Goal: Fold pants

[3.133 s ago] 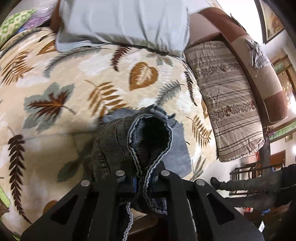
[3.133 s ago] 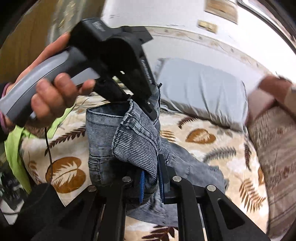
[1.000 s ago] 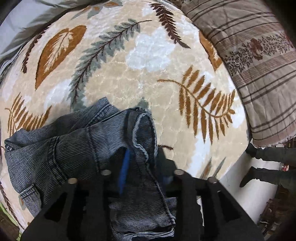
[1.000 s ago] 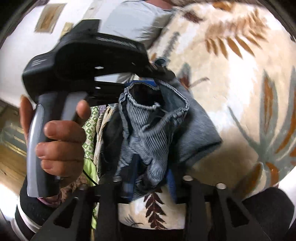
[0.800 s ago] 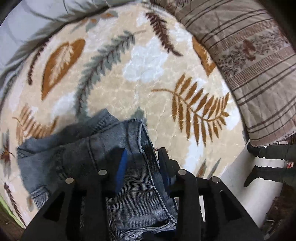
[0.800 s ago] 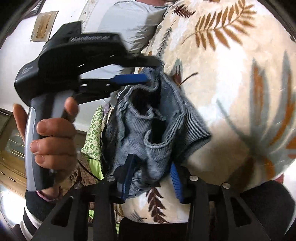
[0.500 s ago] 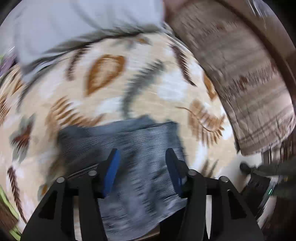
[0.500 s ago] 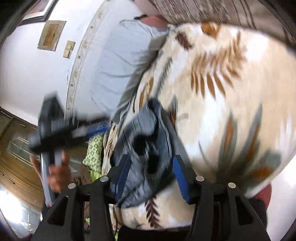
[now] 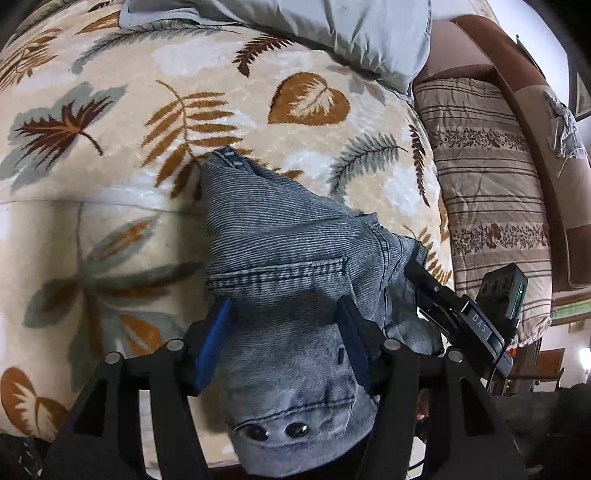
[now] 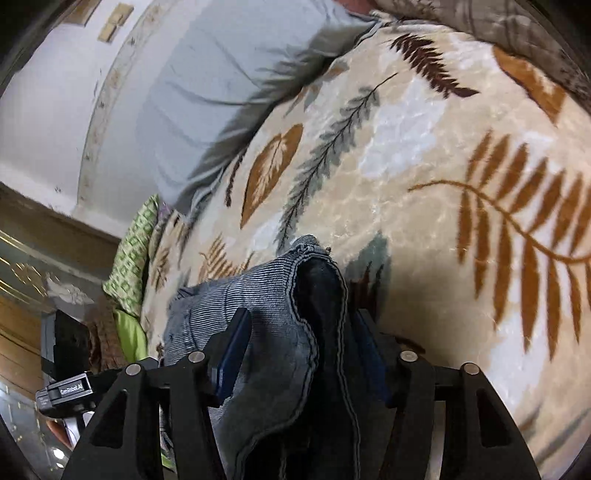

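Item: pants point(image 9: 295, 236), grey-blue denim with a fine ribbed weave, lying in a compact bundle on the bed's leaf-patterned blanket point(image 9: 110, 155), toward its near edge.

Step in hand (judged): the fold looks largely made; the bundle wants releasing cleanly and squaring.
- Left gripper point(image 9: 284, 343): fingers spread wide apart, straddling the near end of the bundle without pinching it. Lift it straight away from the cloth so that neither blue pad point(image 9: 212, 343) drags the top layer out of line.
- Right gripper point(image 10: 299, 354): fingers apart, with an open cuff or leg end between them; cloth touches the pads, but whether any grip remains cannot be told. Seen from the left wrist, this gripper lies at the right edge of the bundle. Lay the end flat before drawing out.
- Risk (judged): the right side is loose and rumpled, so a sideways pull would likely reopen it.

Appearance:
- Top face: stitched seam point(image 9: 277, 273) running left to right; two metal rivets point(image 9: 277, 441) at the near edge, which hangs at or just over the bed's edge.
- Far left corner: a hemmed end point(image 9: 227, 158) sticking up.
- Right-wrist view: the opening shows a dark inside and a pale overlocked rim point(image 10: 306, 258).
- Handling (judged): stiff, heavy denim that holds a crease.

Surroundings: grey pillow point(image 9: 295, 29) at the far side; striped quilt point(image 9: 491, 192) to the right.
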`<state>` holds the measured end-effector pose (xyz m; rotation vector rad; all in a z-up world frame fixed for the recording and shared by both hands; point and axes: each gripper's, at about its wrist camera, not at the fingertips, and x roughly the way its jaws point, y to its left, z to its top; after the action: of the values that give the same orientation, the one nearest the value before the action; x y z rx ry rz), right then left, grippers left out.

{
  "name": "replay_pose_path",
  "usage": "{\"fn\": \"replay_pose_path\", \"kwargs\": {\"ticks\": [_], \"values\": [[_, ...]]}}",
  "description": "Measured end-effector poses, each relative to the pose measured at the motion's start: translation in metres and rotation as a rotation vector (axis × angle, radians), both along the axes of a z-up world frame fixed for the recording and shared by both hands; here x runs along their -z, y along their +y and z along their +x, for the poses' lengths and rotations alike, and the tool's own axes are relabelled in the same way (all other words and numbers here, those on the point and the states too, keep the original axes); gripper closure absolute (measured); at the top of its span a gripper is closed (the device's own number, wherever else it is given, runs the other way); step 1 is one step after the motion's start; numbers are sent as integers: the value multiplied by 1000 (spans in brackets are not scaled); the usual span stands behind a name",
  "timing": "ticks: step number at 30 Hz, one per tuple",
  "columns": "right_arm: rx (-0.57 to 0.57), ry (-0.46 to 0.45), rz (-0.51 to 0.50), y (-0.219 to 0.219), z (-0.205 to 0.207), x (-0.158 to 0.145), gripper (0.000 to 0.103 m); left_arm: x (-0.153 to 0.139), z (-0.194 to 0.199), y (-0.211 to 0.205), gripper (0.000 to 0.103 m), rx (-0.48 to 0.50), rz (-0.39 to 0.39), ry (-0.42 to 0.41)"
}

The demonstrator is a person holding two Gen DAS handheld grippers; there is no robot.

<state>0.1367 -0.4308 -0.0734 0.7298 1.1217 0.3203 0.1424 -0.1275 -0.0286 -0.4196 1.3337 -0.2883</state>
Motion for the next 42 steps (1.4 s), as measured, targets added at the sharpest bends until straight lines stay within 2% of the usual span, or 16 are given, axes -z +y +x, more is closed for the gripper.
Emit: {"fn": "replay_pose_path", "kwargs": {"ticks": [1, 2, 4, 6, 8, 10, 13, 16, 19, 24, 27, 33, 37, 39, 41, 42], "values": [[-19, 5, -1, 3, 3, 3, 56, 1, 2, -2, 41, 1, 1, -9], [-36, 5, -6, 6, 5, 3, 76, 1, 3, -3, 41, -1, -2, -15], [-75, -6, -48, 11, 7, 0, 92, 0, 2, -4, 41, -5, -3, -39], [-109, -22, -83, 16, 11, -6, 97, -4, 2, -5, 49, -1, 19, -62], [-140, -67, -94, 21, 14, -24, 98, -10, 0, -7, 74, 3, 52, -100], [-153, -139, -95, 23, 17, -44, 98, -11, 1, -13, 83, 15, 119, -131], [-172, -137, -146, 26, 25, -43, 98, -3, 4, -19, 92, 18, 180, -131], [-195, -106, -210, 31, 27, -26, 98, 3, 3, -25, 92, 28, 216, -143], [-176, -91, -195, 24, 28, -12, 98, 7, 4, -32, 92, 47, 252, -153], [-170, -53, -196, 19, 30, 10, 95, 15, 9, -34, 92, 45, 245, -138], [-159, -34, -204, 16, 32, 19, 83, 17, 9, -36, 92, 48, 258, -137], [-133, 2, -188, 9, 32, 14, 76, 14, 9, -36, 92, 45, 272, -118], [-93, -5, -113, -8, 18, -7, 75, 1, 1, -18, 90, 14, 220, -89], [-86, 2, -36, -20, 8, -14, 71, -2, -11, -2, 83, 0, 173, -69], [-90, 18, 29, -26, -4, -16, 60, -1, -24, 7, 70, -7, 129, -48], [-95, 28, 50, -28, -10, -15, 57, 0, -31, 10, 69, -6, 103, -38]]}}
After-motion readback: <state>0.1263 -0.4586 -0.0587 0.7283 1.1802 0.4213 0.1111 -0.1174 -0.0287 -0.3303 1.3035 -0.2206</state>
